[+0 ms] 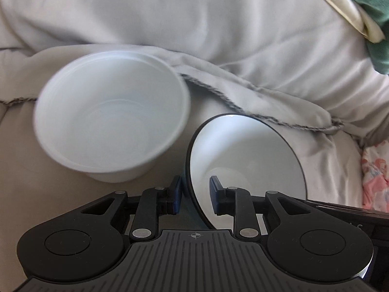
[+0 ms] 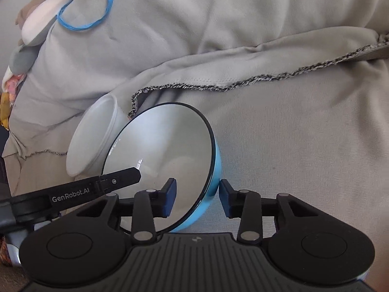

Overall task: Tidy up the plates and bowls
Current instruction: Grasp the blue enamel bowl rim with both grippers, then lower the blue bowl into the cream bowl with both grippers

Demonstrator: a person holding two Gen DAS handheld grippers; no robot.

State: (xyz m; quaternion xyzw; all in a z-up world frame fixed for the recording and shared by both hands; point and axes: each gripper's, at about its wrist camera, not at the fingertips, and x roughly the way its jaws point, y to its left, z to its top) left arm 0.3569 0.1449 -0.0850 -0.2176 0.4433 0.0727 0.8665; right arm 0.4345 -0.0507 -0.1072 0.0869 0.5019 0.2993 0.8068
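A: Nearest the left wrist camera, what is seen of the left gripper [image 1: 195, 196]?

B: Its jaws are seen parted, astride the rim of the blue bowl [image 1: 245, 168]. One pad is placed outside the wall and one inside. Whether the rim is actually pinched cannot be told; a gap is seen on both sides.

A: And what is placed to the left?

B: At 10 o'clock from that gripper, a white tub [image 1: 110, 119] is seen upright on the blanket [image 1: 218, 24], blurred. The blue bowl is tipped on its edge at 1 o'clock, just beside the tub, with its white inside turned to the camera.

A: What is shown in the right wrist view?

B: From the left, at 9 o'clock, the left gripper's finger [image 2: 119, 177] is seen reaching into the bowl [image 2: 160, 150]. The tub [image 2: 93, 138] is seen behind the bowl at 11 o'clock, touching it or nearly so. The right gripper [image 2: 197, 198] is held open across the bowl's near rim: the left pad inside, the right pad just beside the blue outer wall. Contact cannot be told.

A: Anything else?

B: A blue band [image 2: 85, 7] is seen on the blanket at far 11 o'clock.
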